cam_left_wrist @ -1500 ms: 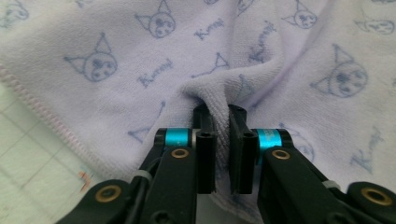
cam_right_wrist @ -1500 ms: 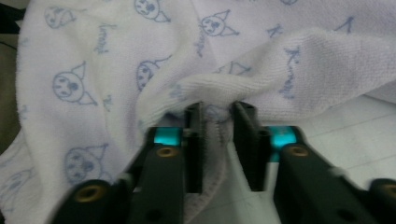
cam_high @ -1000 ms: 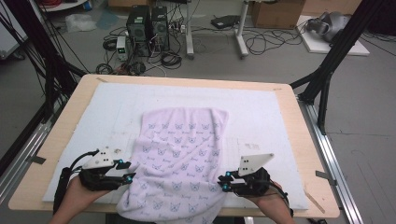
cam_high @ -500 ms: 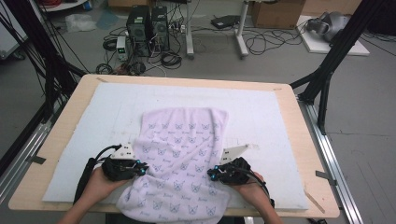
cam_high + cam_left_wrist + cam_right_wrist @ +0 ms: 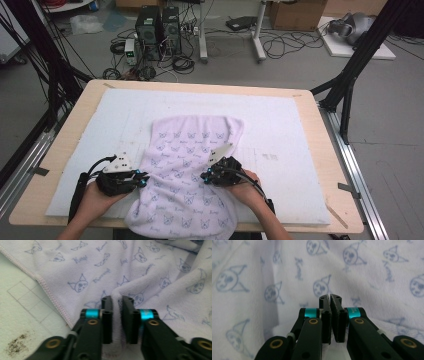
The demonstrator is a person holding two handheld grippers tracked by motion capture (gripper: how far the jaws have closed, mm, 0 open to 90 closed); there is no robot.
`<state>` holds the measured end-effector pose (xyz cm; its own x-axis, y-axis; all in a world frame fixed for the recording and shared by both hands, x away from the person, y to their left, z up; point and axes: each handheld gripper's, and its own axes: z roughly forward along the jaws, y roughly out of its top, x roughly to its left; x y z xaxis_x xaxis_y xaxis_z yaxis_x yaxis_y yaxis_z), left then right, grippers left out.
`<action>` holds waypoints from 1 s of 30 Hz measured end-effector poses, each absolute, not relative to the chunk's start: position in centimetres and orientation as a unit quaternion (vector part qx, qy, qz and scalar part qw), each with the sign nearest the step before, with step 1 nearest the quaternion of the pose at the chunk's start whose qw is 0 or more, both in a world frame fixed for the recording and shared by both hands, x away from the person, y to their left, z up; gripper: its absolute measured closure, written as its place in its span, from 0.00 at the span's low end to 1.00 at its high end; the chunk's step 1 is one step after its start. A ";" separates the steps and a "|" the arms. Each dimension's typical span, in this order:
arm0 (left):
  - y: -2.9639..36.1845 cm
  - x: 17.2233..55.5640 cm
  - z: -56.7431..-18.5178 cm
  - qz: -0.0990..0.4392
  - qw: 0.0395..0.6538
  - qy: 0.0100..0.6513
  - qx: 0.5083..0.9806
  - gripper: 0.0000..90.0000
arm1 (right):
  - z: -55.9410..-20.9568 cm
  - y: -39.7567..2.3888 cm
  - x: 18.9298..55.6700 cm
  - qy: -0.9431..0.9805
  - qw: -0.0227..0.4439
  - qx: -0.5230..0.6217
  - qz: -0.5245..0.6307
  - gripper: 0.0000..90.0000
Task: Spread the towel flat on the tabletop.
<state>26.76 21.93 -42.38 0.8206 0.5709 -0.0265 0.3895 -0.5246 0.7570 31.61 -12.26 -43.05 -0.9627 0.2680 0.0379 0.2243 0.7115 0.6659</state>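
- Currently the lavender towel (image 5: 192,170) is spread on the white mat (image 5: 280,125), its long axis running away from the person; the near end hangs over the table's front edge.
- A raised ridge of towel (image 5: 117,293) is pinched by the left gripper (image 5: 141,181) at the cloth's left side edge; a fold is seen between its jaws, which have just eased apart slightly while the terry remains pressed.
- The right gripper (image 5: 205,177) is set further in, on the towel's right half rather than at its edge, and its jaws are pressed nearly together on a thin layer of cloth (image 5: 329,298).
- Both grips lie at about the same depth across the short axis, so the far end (image 5: 200,122) lies straight ahead of both.
- By judgement, a fold would turn on that line: the near part lifted evenly and carried along the long axis, with the right hand nearer the middle.
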 end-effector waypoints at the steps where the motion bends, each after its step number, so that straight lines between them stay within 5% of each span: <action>1: 22.1 26.8 -42.2 0.115 0.403 0.278 0.865 0.79 | -42.9 -12.5 31.6 0.923 0.033 0.135 0.359 0.91; 4: 22.5 26.8 -41.7 0.119 0.416 0.282 0.856 0.74 | -41.4 -14.2 30.8 0.906 0.055 0.137 0.396 0.86; 8: 22.5 26.7 -41.8 0.116 0.421 0.278 0.855 0.78 | -40.6 -16.5 29.6 0.898 0.067 0.139 0.412 0.87; 17: 21.6 27.1 -43.7 0.094 0.389 0.278 0.873 0.73 | -43.8 -17.1 28.5 0.910 0.028 0.143 0.387 0.76; 21: 21.6 27.1 -44.0 0.098 0.385 0.274 0.876 0.87 | -44.0 -16.7 28.7 0.916 0.013 0.137 0.376 0.96; 30: 21.6 26.8 -43.7 0.100 0.386 0.275 0.875 0.91 | -39.5 -22.6 25.0 0.904 0.065 0.163 0.390 0.96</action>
<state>26.79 21.58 -43.69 0.8290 0.5581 -0.0368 0.4038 -0.5517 0.7297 24.97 -22.57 -39.50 -0.9383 0.3458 0.0099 0.2444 0.6423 0.7265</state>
